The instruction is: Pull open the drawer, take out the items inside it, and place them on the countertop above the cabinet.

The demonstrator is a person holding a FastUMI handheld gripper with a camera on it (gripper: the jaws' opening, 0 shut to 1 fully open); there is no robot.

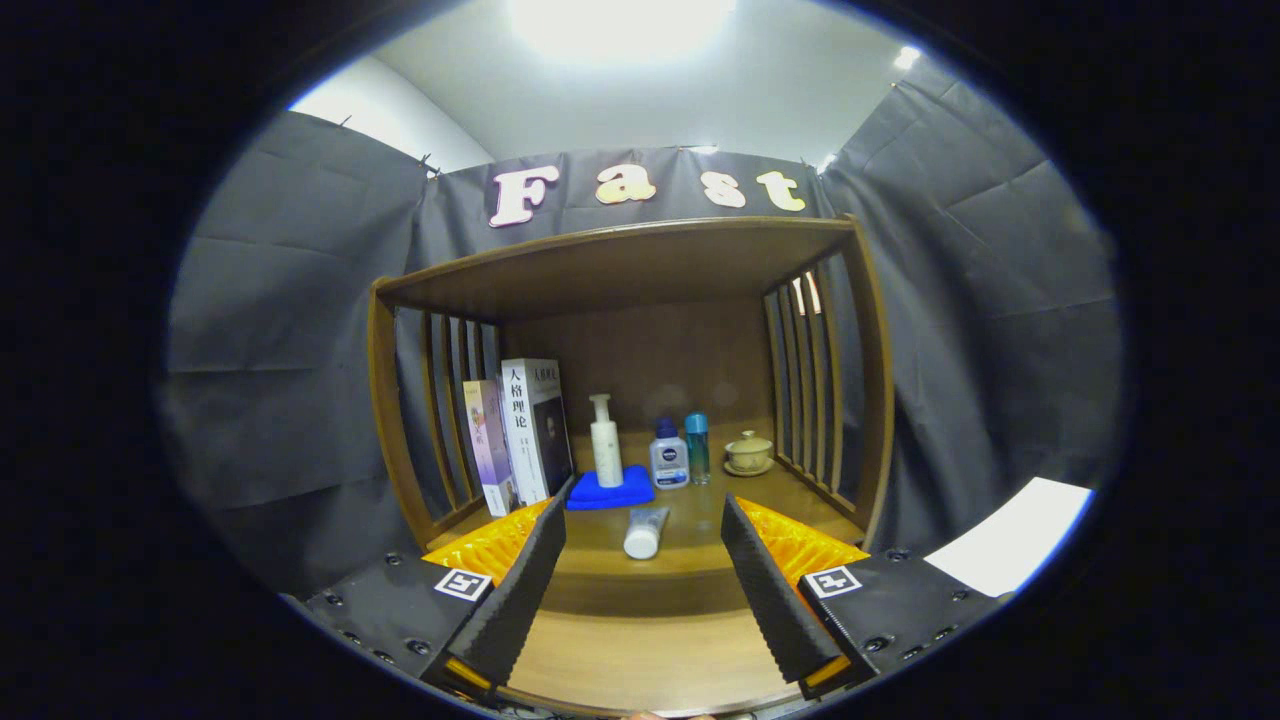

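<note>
Your claw [645, 530] is spread wide and holds nothing, with the white tube [645, 531] lying on the countertop [640, 655] just ahead between its fingers.
The tube lies cap toward you. Beyond it in the wooden cabinet [630, 270]: a blue cloth [610, 492] under a pump bottle [605, 440], two small bottles [681, 452], a lidded cup [748, 452] and books [520, 432].

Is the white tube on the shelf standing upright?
No. The white tube lies on its side on the shelf, just ahead of the open gripper and in front of the blue cloth.
</note>
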